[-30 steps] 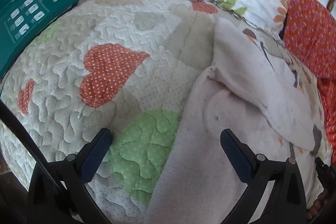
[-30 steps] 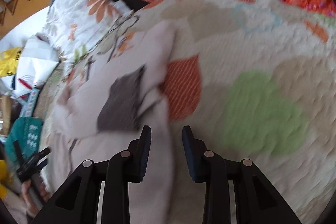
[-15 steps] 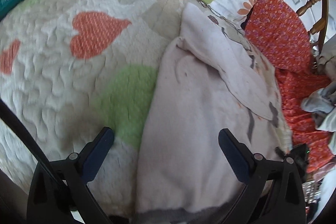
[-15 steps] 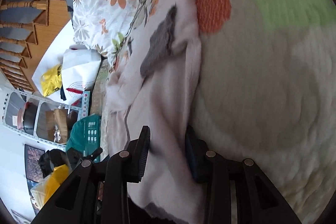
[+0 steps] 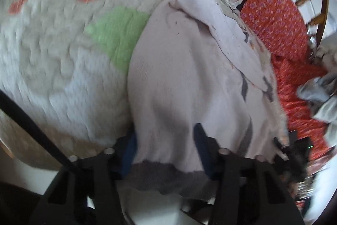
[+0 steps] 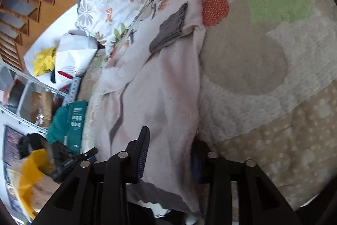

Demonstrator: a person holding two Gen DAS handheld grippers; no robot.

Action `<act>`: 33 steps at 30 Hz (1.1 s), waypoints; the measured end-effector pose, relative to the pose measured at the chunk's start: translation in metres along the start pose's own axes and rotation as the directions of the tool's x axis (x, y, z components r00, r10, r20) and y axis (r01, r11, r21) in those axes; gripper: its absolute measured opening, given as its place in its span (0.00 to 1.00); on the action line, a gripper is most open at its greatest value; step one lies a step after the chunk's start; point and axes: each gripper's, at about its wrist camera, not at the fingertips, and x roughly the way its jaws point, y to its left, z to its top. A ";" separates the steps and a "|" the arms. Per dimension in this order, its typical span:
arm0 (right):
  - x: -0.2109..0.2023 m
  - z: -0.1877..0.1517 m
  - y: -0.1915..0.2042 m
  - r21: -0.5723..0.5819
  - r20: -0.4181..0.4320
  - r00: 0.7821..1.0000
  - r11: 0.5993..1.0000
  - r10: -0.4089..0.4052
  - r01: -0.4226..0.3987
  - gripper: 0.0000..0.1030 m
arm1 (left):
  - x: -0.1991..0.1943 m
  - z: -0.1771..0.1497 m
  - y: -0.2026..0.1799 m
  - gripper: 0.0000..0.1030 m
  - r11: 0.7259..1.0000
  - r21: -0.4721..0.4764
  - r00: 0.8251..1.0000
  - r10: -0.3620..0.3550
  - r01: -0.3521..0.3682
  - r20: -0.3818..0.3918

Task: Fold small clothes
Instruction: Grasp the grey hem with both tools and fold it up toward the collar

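Observation:
A pale pink garment [image 5: 185, 81] with a grey hem [image 5: 168, 176] and a grey cuff [image 6: 170, 28] lies on a quilted bedspread [image 5: 52, 52]; its sleeve is folded across the body. My left gripper [image 5: 165, 140] has its jaws around the hem's left corner, partly closed with cloth between them. My right gripper [image 6: 171, 140] straddles the hem's right edge [image 6: 179, 119]; its right finger is hidden under the cloth. The left gripper shows small in the right wrist view [image 6: 71, 159].
A floral pillow [image 6: 113, 5] and an orange flowered cushion [image 5: 273, 20] lie at the head of the bed. A teal box [image 6: 69, 119], bags and a wire shelf stand beside the bed. Grey clothes [image 5: 320, 96] lie on the orange fabric.
Both grippers have moved down to the garment's hem at the bed's near edge. The left jaws have narrowed from wide open onto the cloth. The right jaws have opened somewhat around the cloth edge.

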 end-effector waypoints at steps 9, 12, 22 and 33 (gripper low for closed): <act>0.035 -0.038 0.009 0.021 -0.173 0.979 0.994 0.110 -0.108 0.41 | 0.013 -0.022 -0.007 0.45 0.999 0.005 0.996 -0.038 0.038 -0.084; 0.043 -0.046 0.011 0.029 -0.202 0.972 0.993 0.116 -0.113 0.41 | 0.018 -0.029 -0.008 0.45 1.000 -0.003 0.995 -0.026 0.026 -0.100; 0.075 -0.084 0.025 -0.067 -0.316 0.948 0.998 -0.030 0.009 0.09 | 0.019 -0.042 -0.009 0.11 0.999 -0.033 0.996 0.032 -0.035 -0.084; -0.036 -0.070 0.055 -0.145 -0.308 0.941 0.971 0.139 -0.190 0.06 | -0.092 -0.070 -0.022 0.04 0.996 -0.048 0.992 -0.076 0.081 0.099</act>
